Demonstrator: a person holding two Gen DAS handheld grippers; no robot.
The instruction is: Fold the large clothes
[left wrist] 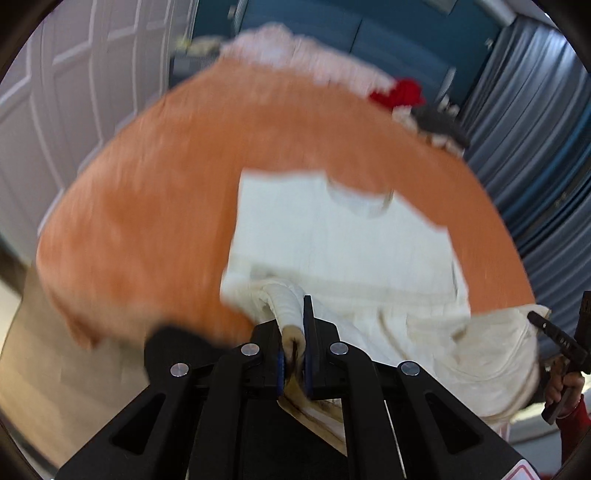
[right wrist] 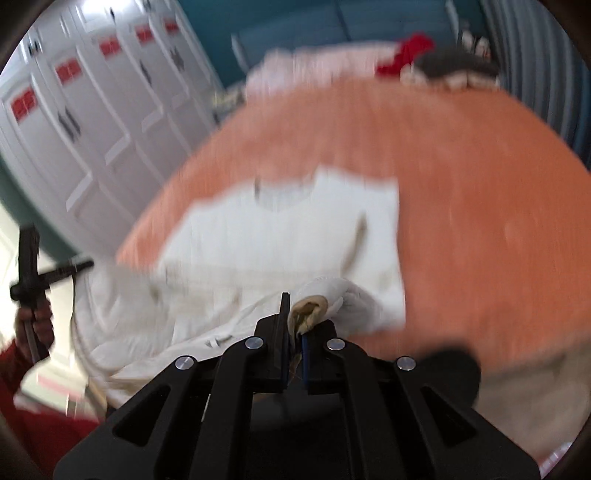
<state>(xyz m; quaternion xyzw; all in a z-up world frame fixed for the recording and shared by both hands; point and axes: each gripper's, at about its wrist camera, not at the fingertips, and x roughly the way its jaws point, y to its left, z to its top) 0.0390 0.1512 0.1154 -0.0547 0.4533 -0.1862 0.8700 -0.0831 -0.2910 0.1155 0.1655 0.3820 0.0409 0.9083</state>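
Biggest thing in front of me is the orange cover (left wrist: 166, 206) spread over a rounded surface; it fills most of both wrist views and everything's pretty motion-blurred. Behind it there's a row of white panelled doors (right wrist: 96, 122) with red labels on them, a teal wall (left wrist: 314, 26), and grey pleated curtains (left wrist: 535, 140) off to one side.

Then the cream garment (left wrist: 340, 236), the big piece I'm folding. Its upper half with the neckline lies flat on the orange cover, while the near edge is pulled up off the surface toward me and bunches into folds between my two hands.

At the far edge of the cover sits a pile of other clothes: something pale pink (left wrist: 295, 55), a red item (left wrist: 399, 94), and a dark grey piece (left wrist: 439, 123) with a whitish trim.

My left gripper (left wrist: 293, 354) is squeezed tight on a rolled bit of the cream garment's hem, fabric pinched right between the blue pads. My right gripper (right wrist: 295, 354) is the same deal, clamped on a bunched, slightly yellowed corner of that hem.

In the right wrist view you can catch my left hand (right wrist: 35, 325) wrapped around its black handle, red sleeve (right wrist: 22, 387) below it.
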